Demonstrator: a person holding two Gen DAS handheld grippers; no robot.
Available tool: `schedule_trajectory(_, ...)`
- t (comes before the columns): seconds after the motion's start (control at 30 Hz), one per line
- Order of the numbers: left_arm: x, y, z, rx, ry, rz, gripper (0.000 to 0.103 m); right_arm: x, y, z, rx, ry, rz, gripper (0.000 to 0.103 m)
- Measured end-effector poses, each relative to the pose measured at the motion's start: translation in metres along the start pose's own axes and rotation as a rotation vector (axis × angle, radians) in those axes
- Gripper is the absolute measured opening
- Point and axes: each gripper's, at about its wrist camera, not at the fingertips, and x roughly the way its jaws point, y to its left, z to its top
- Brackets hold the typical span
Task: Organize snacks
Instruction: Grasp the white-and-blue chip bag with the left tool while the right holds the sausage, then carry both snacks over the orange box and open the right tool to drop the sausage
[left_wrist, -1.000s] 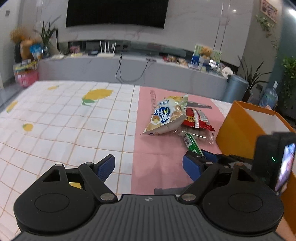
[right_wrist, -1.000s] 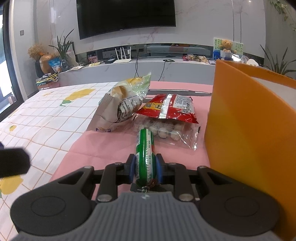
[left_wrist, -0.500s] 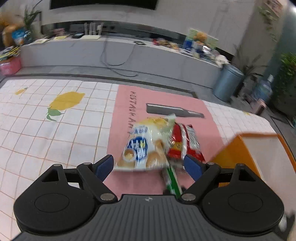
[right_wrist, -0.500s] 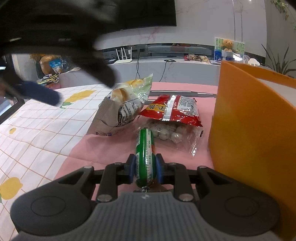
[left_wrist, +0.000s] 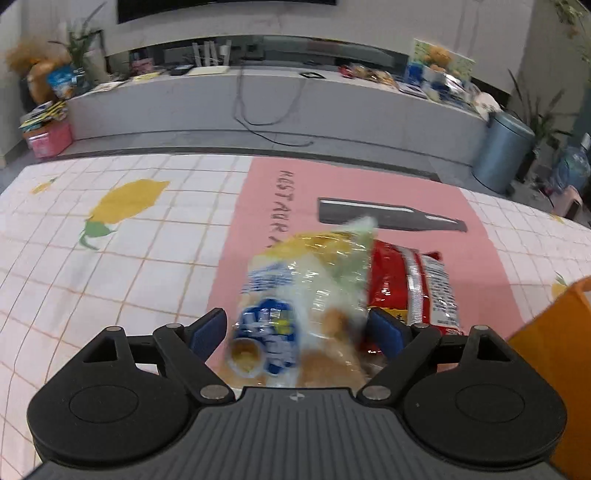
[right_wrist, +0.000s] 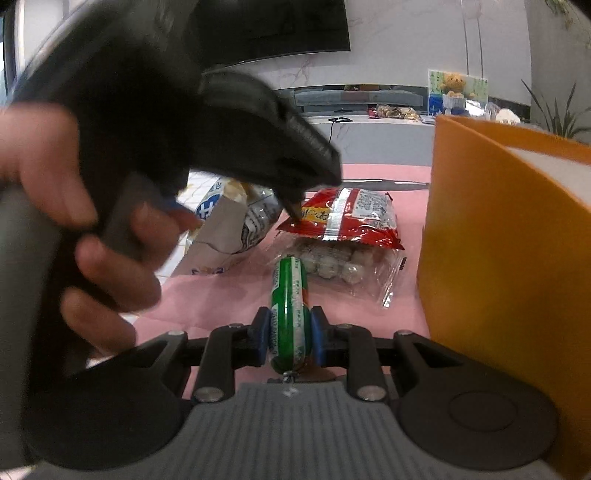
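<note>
Right gripper is what I see nearest, pinching a green sausage stick over the pink mat on the tabletop. Left gripper is spread around the biscuit bag, beside the red packet; an orange box stands right.

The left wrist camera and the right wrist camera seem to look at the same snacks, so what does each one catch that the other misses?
Only the left wrist view shows the lemon-print tablecloth and the open left gripper around the blue-and-white biscuit bag. Only the right wrist view shows the right gripper shut on the green sausage stick, and a hand holding the other tool. Both show the biscuit bag, red snack packet and orange box.
</note>
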Motion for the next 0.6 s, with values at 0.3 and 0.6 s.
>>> schedule_trajectory(0.3,-0.011,0.031,0.000,-0.140,0.051,-0.042,0.075,0.001,0.010,-0.001,-0.055,0.004,-0.031,0.021)
schedule_trajectory(0.6,-0.052,0.062,-0.023,-0.115,0.034,-0.043,0.074,-0.003,0.007,-0.002,-0.048,0.005,-0.025,0.021)
